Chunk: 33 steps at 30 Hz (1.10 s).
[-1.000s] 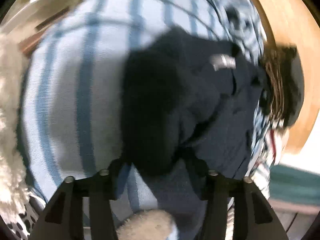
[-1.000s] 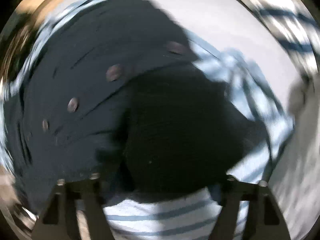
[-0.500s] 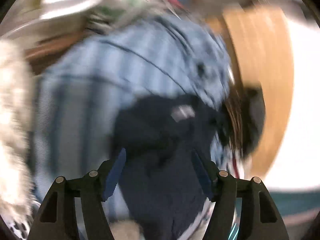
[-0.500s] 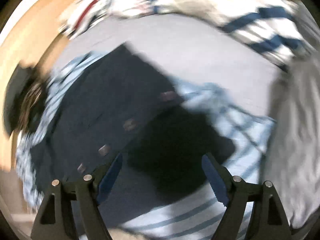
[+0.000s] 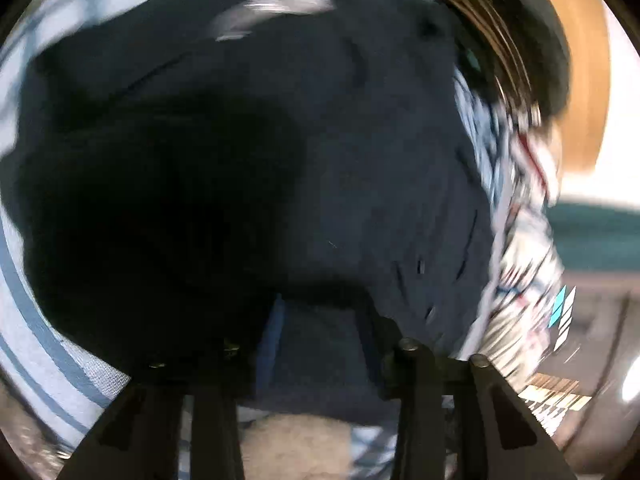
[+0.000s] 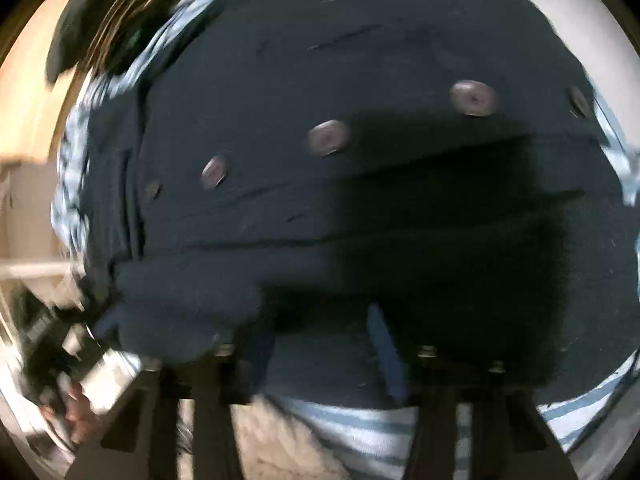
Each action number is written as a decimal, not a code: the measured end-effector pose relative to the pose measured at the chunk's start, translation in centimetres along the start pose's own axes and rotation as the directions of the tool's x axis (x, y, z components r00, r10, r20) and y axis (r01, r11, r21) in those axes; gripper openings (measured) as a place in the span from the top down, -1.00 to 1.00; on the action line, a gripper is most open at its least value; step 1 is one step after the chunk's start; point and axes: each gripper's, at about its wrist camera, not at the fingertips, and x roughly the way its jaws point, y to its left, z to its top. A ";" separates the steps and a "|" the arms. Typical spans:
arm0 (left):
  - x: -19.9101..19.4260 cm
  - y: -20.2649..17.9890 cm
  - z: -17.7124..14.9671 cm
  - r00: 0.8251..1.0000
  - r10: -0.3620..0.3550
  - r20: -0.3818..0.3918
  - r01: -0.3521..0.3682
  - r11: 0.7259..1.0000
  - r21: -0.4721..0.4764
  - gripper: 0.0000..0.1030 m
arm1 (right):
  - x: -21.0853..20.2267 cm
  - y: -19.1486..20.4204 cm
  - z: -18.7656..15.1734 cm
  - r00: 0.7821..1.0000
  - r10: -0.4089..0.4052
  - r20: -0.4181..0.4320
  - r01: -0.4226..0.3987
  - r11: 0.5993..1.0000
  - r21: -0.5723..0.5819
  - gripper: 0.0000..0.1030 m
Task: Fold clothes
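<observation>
The dark navy buttoned garment [image 6: 320, 80] lay spread on a blue-and-white striped cloth [image 6: 360, 428], directly ahead of and beneath both grippers — its row of buttons ran across the right view. Both hands were pitched steeply down at its near edge. The left gripper [image 5: 320, 344] and right gripper [image 6: 320, 352] had just been closing, navy fabric between the jaws, though whether the pads pressed it I couldn't tell.

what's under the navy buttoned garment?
A blue-and-white striped cloth shows beyond the navy buttoned garment at its near and far edges, so it lies beneath. Whatever lies under the garment's middle is covered, as is anything below the cloth.
</observation>
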 end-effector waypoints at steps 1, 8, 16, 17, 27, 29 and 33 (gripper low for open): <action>-0.3 1.0 0.3 0.999 -0.034 0.012 0.035 0.998 -0.054 0.40 | -0.4 -1.2 0.4 0.999 0.053 0.000 -0.053 0.997 0.052 0.16; -2.7 3.7 0.1 0.986 -0.070 0.149 0.097 0.979 -0.181 0.44 | -3.5 -6.9 1.8 0.991 0.093 0.099 -0.113 0.970 0.216 0.21; -6.8 6.4 -2.3 0.890 0.059 0.453 0.113 0.933 -0.342 0.45 | -4.7 -6.7 1.6 0.951 -0.199 0.237 0.133 0.955 0.265 0.21; -6.7 6.6 -2.2 0.897 0.041 0.439 0.121 0.935 -0.335 0.45 | -4.5 -6.2 1.5 0.944 -0.223 0.242 0.163 0.956 0.244 0.15; -10.0 2.0 -2.4 0.858 -0.105 0.502 0.199 0.970 -0.137 0.44 | -5.4 2.3 2.0 0.920 -0.222 0.324 0.252 0.966 -0.054 -0.28; -10.5 1.2 -1.7 0.858 -0.126 0.497 0.212 0.970 -0.120 0.42 | -5.6 3.4 2.7 0.932 -0.179 0.317 0.211 0.975 -0.072 -0.29; -10.0 -0.6 -0.3 0.868 -0.168 0.467 0.254 0.959 -0.127 -0.41 | -5.1 3.4 5.4 0.959 -0.070 0.276 0.088 0.995 -0.053 -0.29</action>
